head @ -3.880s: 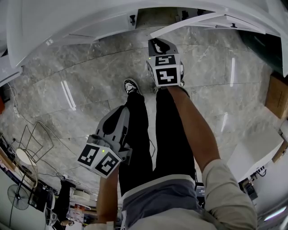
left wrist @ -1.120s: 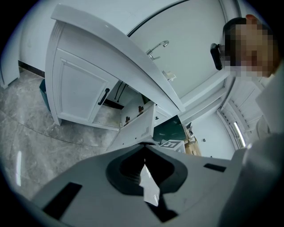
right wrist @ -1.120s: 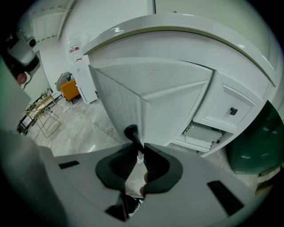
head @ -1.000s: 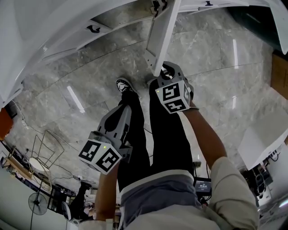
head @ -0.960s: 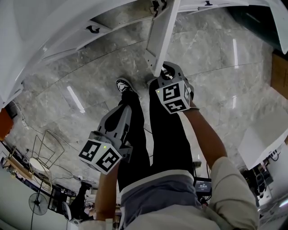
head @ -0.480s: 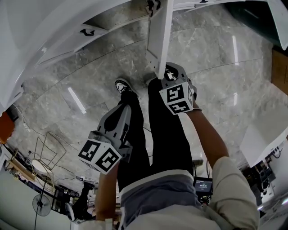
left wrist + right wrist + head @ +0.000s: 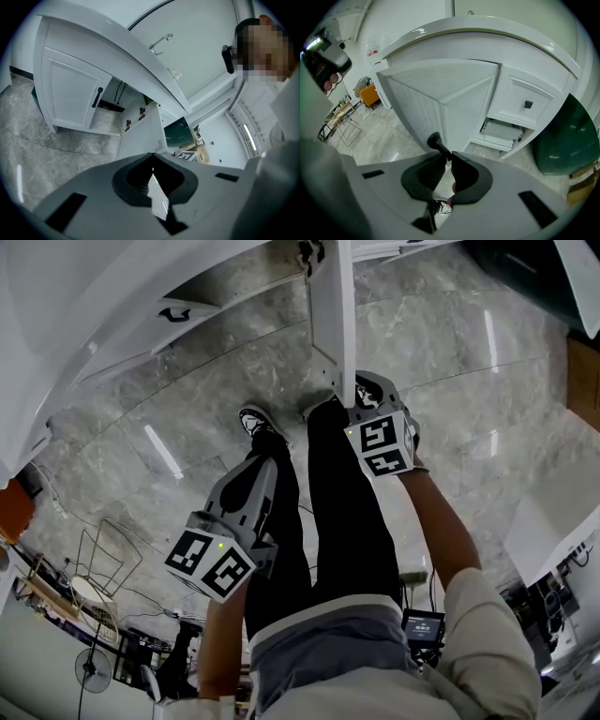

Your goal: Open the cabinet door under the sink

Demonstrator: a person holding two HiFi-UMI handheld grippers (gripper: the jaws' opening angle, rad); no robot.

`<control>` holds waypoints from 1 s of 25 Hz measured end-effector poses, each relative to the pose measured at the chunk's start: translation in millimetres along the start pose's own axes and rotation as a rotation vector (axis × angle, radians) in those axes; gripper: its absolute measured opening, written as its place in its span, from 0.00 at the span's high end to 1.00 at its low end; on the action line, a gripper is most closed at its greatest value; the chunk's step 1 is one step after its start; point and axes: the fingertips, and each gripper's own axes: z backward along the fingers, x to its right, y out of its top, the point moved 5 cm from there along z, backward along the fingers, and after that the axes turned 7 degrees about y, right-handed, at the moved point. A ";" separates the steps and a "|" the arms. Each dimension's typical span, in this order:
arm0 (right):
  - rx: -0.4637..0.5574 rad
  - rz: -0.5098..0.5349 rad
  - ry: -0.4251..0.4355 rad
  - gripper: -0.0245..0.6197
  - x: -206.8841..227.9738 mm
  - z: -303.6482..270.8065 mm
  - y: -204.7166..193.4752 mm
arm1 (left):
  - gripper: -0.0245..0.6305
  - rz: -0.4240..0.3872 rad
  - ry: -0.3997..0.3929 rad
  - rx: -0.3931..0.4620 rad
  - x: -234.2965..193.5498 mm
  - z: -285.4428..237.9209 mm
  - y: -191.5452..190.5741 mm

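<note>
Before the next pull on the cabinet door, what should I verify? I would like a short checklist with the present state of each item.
1. Right gripper shut on the door handle: ok.
2. Cabinet door swung out from the cabinet: ok.
3. Left gripper shut, empty, away from the door: ok.
4. Space between door and the person's right leg: cannot tell; they look close in head view.
5. Door fully open: cannot tell.

A wire rack [image 7: 105,557] stands on grey marble floor [image 7: 469,381], near what may be a fan [image 7: 94,669].
</note>
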 end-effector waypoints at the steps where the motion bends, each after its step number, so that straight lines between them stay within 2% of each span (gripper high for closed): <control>1: 0.002 -0.003 -0.003 0.89 1.7 0.7 -1.3 | 0.96 -0.001 0.001 0.000 -0.1 -0.4 0.4; 17: 0.011 0.010 0.005 0.90 30.1 13.4 -18.8 | 0.96 -0.012 -0.002 -0.013 15.4 -11.2 2.5; 25: 0.027 0.012 -0.010 0.90 61.3 28.3 -31.5 | 0.96 -0.142 0.064 -0.031 21.3 -18.2 11.6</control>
